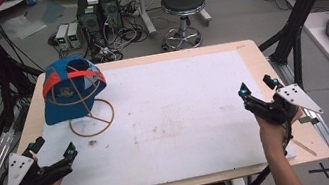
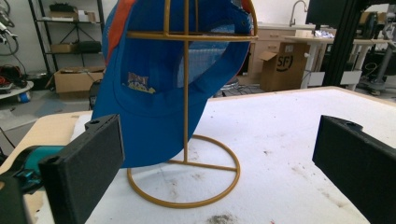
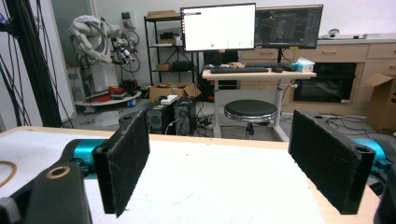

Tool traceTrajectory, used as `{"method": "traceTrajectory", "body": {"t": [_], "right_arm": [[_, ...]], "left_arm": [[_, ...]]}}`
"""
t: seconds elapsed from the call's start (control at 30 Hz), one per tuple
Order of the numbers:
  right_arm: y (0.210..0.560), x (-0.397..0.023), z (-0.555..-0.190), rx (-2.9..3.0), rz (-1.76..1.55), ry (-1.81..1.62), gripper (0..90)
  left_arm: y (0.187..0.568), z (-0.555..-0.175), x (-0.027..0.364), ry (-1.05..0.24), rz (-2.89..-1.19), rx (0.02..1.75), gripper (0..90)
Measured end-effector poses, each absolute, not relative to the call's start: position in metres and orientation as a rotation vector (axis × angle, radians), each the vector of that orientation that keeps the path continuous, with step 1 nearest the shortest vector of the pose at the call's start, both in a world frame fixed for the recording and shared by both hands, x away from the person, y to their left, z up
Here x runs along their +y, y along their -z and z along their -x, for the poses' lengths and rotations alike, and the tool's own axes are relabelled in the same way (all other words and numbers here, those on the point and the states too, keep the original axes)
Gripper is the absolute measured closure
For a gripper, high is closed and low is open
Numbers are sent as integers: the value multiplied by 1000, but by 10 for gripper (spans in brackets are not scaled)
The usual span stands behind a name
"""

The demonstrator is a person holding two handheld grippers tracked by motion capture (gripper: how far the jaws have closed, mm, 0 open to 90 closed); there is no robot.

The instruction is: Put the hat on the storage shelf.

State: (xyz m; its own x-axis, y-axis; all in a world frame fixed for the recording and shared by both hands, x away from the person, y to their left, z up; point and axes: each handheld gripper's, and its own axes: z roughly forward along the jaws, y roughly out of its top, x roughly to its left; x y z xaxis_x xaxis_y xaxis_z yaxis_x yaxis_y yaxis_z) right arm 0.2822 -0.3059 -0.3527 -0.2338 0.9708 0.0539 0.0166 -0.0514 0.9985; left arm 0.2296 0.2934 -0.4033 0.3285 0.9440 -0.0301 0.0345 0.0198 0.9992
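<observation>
A white-covered tabletop [image 1: 172,121] carries a blue cap [image 1: 68,91] hung on a yellow wire stand [image 1: 92,119] at its far left corner. The left hand-held gripper [image 1: 52,147], jaws spread, faces it nearby; the right hand-held gripper [image 1: 257,86], also spread, rests well apart.

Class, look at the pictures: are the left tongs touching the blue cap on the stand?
Apart. The high view shows bare white table between the left tongs and the cap; in the left gripper view the open jaws stand short of the cap, nothing between them.
</observation>
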Motion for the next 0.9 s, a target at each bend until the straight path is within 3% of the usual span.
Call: {"method": "traceTrajectory", "body": {"t": [0.9], "right_arm": [[379,-316,-270,1389,-1127,-1386,195]], "left_arm": [[394,-230,300,-947,-1289,988,25]]}}
